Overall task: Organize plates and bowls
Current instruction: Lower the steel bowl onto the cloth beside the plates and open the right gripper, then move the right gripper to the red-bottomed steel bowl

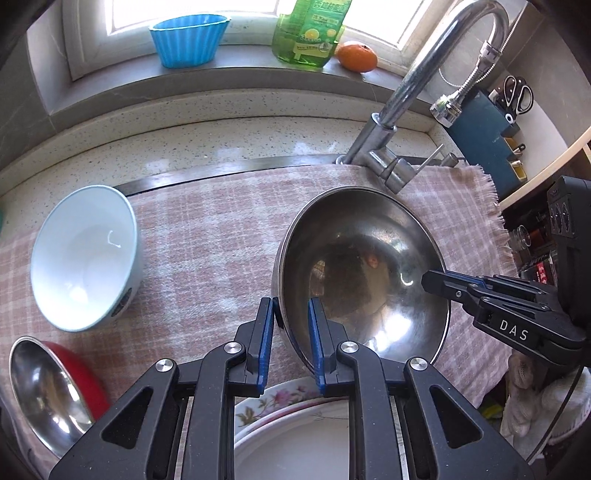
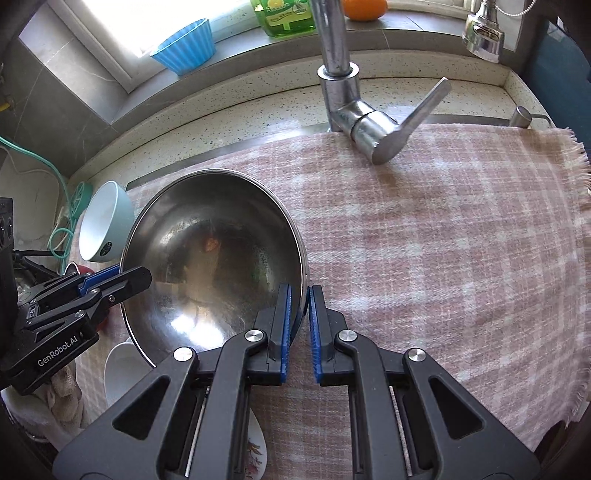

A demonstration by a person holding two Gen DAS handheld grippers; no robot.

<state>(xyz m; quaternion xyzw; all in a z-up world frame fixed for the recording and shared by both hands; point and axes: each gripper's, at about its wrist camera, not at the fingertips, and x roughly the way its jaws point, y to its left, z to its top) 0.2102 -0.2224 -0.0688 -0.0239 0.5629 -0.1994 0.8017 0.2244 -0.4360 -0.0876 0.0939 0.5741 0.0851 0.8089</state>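
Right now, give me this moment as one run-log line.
left gripper: shut on large stainless steel bowl rim | right gripper: shut on opposite rim | bowl: tilted over pink checked cloth | pale blue ceramic bowl: untouched

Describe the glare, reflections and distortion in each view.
Left wrist: the window is blown out white, the steel bowl mirrors murky shapes with bright glints, and the counter edge bows from fisheye. Right wrist: the window corner is overexposed, and the faucet gleams.
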